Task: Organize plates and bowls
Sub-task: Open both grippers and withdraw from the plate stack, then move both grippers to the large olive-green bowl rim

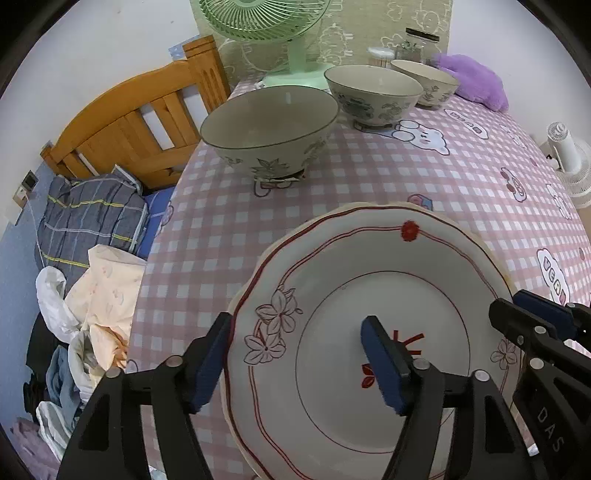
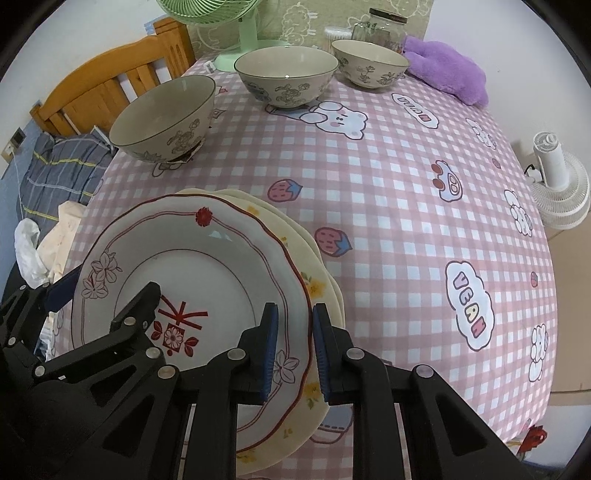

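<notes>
A white plate with red trim (image 2: 221,258) lies on top of cream plates (image 2: 319,291) near the table's front left edge. My right gripper (image 2: 295,343) straddles the white plate's right rim, its pads closed on that rim. My left gripper (image 1: 295,365) stands open across the plate's (image 1: 369,266) left rim. One finger is outside the edge and one is above the plate's well, and neither presses on the plate. Three floral bowls (image 1: 269,125) (image 1: 373,92) (image 1: 424,79) stand upright and apart at the back of the checked tablecloth.
A green fan (image 1: 291,55), a glass jar (image 2: 384,26) and a purple plush (image 2: 447,70) stand along the back. A white fan (image 2: 554,173) is beyond the right edge. A wooden bed frame (image 1: 129,122) and heaped clothes (image 1: 92,258) lie past the left edge.
</notes>
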`<state>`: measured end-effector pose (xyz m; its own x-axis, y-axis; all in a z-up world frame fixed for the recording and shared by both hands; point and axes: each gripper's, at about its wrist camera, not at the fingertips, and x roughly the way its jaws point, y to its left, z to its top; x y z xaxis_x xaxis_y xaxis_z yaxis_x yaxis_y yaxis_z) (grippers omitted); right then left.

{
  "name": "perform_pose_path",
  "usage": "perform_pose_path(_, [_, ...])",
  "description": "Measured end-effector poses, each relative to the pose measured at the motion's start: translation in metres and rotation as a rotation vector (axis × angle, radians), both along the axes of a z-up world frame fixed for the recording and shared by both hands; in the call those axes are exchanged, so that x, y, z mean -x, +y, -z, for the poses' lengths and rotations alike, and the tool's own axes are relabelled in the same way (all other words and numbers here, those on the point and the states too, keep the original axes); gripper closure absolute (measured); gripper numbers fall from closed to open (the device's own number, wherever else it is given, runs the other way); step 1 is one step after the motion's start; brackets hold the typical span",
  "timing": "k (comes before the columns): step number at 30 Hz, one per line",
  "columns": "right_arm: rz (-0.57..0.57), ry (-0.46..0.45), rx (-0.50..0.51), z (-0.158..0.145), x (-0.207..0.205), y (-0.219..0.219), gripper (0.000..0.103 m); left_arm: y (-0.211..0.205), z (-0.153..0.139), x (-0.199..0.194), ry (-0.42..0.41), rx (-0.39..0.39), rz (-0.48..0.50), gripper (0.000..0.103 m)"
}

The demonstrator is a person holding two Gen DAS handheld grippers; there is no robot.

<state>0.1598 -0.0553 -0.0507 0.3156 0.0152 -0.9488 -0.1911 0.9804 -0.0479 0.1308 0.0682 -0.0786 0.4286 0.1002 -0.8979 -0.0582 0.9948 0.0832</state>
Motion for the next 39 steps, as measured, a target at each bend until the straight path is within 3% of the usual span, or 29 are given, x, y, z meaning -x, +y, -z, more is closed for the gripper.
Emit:
perform_pose_path(10, [-0.008, 0.011, -0.01, -0.004, 0.005, -0.003, 0.08, 0.002, -0.001, 0.008, 0.026, 0.052, -0.004, 0.011])
perform_pose_path(15, [-0.036, -0.008, -0.018, -0.017, 0.006, -0.008, 0.048, 0.01, -0.008, 0.016, 0.029, 0.071, -0.047, 0.008])
perform_pose_path(17, [-0.049, -0.028, -0.035, -0.024, 0.005, -0.009, 0.04, 0.011, -0.016, 0.019, 0.008, 0.064, -0.057, 0.008])
perform_pose_path(25, [-0.119, -0.085, -0.124, -0.055, -0.014, -0.009, 0.039, 0.005, -0.055, 0.008, -0.082, 0.058, -0.121, 0.008])
perform_pose_path(37, [-0.113, -0.154, -0.196, -0.077, -0.054, 0.008, 0.039, 0.026, -0.078, -0.034, -0.137, 0.012, -0.187, 0.014])
perform_pose_path(39, [-0.109, -0.183, -0.2, -0.078, -0.061, 0.017, 0.04, 0.033, -0.077, -0.045, -0.149, 0.011, -0.186, 0.019])
